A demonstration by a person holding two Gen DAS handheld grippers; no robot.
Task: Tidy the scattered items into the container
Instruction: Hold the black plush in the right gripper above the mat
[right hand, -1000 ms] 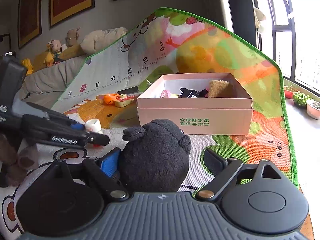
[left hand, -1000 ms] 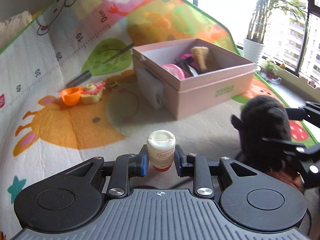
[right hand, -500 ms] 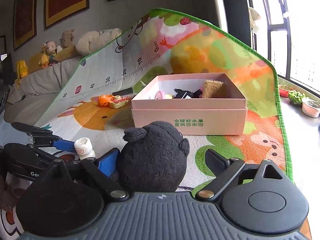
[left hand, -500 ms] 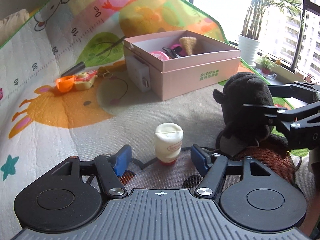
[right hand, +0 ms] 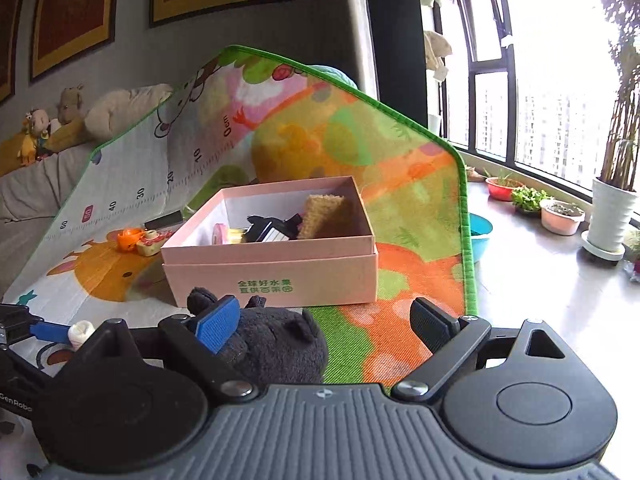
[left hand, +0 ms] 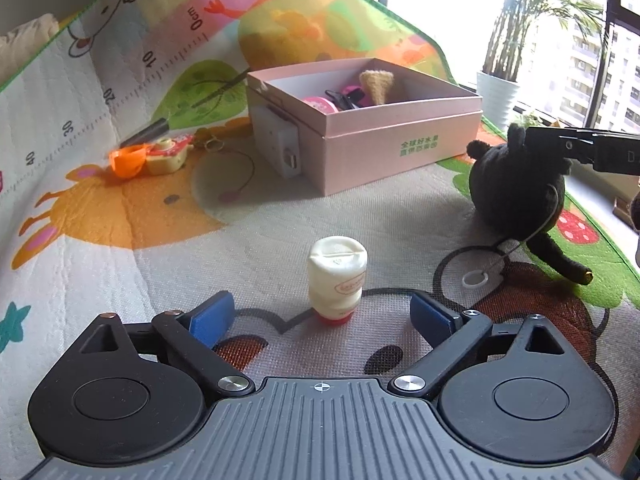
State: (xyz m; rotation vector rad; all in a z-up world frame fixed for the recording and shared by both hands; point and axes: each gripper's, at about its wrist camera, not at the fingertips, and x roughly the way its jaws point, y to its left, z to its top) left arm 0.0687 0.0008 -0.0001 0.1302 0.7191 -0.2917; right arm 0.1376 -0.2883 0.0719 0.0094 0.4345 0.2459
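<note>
Here the left gripper is opening, its blue pads well clear of the bottle, which stands between them upside down on its red cap, near the front edge of the mat. The right gripper is spread too; the black plush lies low between its jaws, against the left pad, but I cannot see it pinched. Further back, toward the mat's middle, the pink box already holds several toys (a brown cone, a pink disc, something black). So the task looks partly done. Left outside are the bottle, the plush, the orange toy with its yellow neighbour toward the mat's left edge, and a dark pen behind them.
</note>
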